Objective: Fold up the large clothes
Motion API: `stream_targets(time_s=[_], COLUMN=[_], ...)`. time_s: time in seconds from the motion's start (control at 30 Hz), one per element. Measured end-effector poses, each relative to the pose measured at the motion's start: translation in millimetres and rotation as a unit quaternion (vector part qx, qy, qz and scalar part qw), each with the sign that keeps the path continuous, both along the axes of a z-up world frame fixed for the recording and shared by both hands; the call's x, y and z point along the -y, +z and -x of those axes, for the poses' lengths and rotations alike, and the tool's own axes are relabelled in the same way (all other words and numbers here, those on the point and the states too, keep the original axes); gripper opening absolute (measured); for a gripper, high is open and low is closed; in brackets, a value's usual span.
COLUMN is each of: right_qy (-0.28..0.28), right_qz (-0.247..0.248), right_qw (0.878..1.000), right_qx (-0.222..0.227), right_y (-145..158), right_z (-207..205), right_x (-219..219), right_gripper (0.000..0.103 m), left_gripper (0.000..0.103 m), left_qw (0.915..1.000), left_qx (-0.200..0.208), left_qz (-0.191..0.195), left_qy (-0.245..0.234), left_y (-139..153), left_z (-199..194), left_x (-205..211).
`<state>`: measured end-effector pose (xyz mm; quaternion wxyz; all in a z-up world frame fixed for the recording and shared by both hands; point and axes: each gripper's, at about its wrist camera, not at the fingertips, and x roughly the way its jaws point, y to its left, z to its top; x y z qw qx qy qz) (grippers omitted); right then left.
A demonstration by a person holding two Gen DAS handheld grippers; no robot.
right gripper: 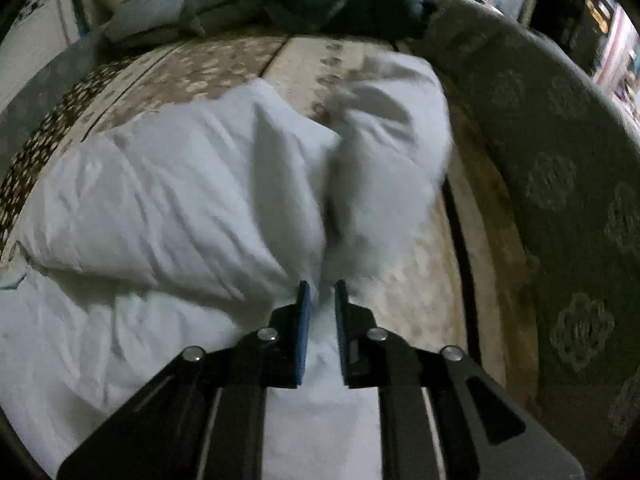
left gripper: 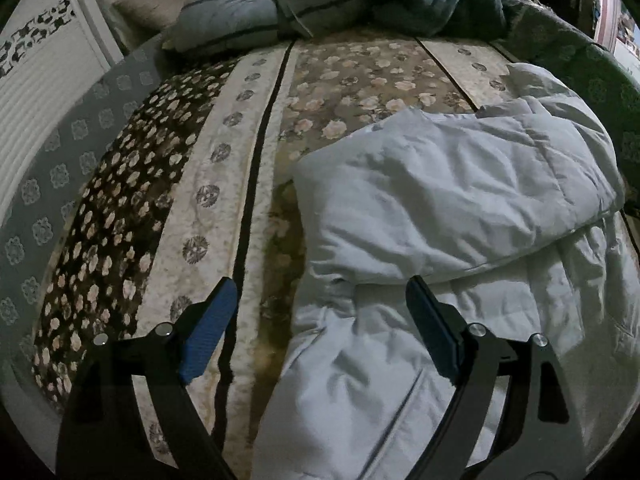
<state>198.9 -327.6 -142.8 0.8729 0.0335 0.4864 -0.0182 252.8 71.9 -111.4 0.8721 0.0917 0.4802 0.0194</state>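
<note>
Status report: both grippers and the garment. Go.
Left gripper open, empty. Right gripper shut on white padded garment, partly folded on bed. Grey quilt far off; nothing blocking.

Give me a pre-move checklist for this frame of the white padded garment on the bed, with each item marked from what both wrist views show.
1. Right gripper closed on a fold of the white padded garment: ok, white fabric sits between its narrow jaws.
2. Left gripper free: ok, jaws wide, nothing between them.
3. One flap already folded over the garment: ok.
4. Open patterned bedspread beside the garment: ok.
5. Blue-grey bedding at the bed's far end apart from the garment: ok.
6. Grip firm enough to pull: cannot tell, right view is blurred.
</note>
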Motion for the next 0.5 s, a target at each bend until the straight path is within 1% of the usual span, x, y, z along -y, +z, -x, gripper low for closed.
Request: stream_targets(time_s=[0.03,0.1,0.13,0.23,0.33,0.37,0.4,0.43,0.47,0.5], right_qy=[-0.005,-0.014,-0.012,0.002,0.015,0.021,0.027,0.035,0.042,0.046], right_qz=[-0.029,-0.038,-0.041,-0.061,-0.053,-0.051,-0.049,-0.049,-0.045,-0.033], right_qw=[1.0,0.999,0.998,0.996,0.996,0.996,0.997,0.997,0.998,0.998], right_qx=[0.009,0.028,0.041,0.066,0.076,0.073,0.06,0.049,0.033,0.017], right_y=[4,15,23,37,42,41,37,32,24,15], right_z=[5,7,4,-12,-37,-43,-53,-60,-68,-76], right_x=[10,17,16,8,-8,-13,-19,-23,-29,-34], right_gripper=[0.015,0.031,0.033,0.034,0.034,0.033,0.031,0.027,0.015,0.014], left_gripper=[0.088,0.092,0.092,0.092,0.09,0.083,0.071,0.066,0.058,0.056], left_qw=[1.0,0.9999,0.9998,0.9996,0.9989,0.9987,0.9985,0.9985,0.9986,0.9987], left_qx=[0.002,0.009,0.01,0.017,0.03,0.03,0.028,0.018,0.004,-0.005], left_qz=[-0.004,-0.009,-0.01,-0.004,0.007,0.009,0.009,0.007,0.002,-0.001], left_qy=[-0.005,-0.011,-0.013,-0.021,-0.035,-0.04,-0.045,-0.051,-0.053,-0.051], left_y=[3,6,8,13,15,12,8,0,-11,-19], left_z=[-1,-6,-10,-23,-36,-41,-47,-55,-65,-72], left_x=[5,15,20,35,57,62,68,74,80,81])
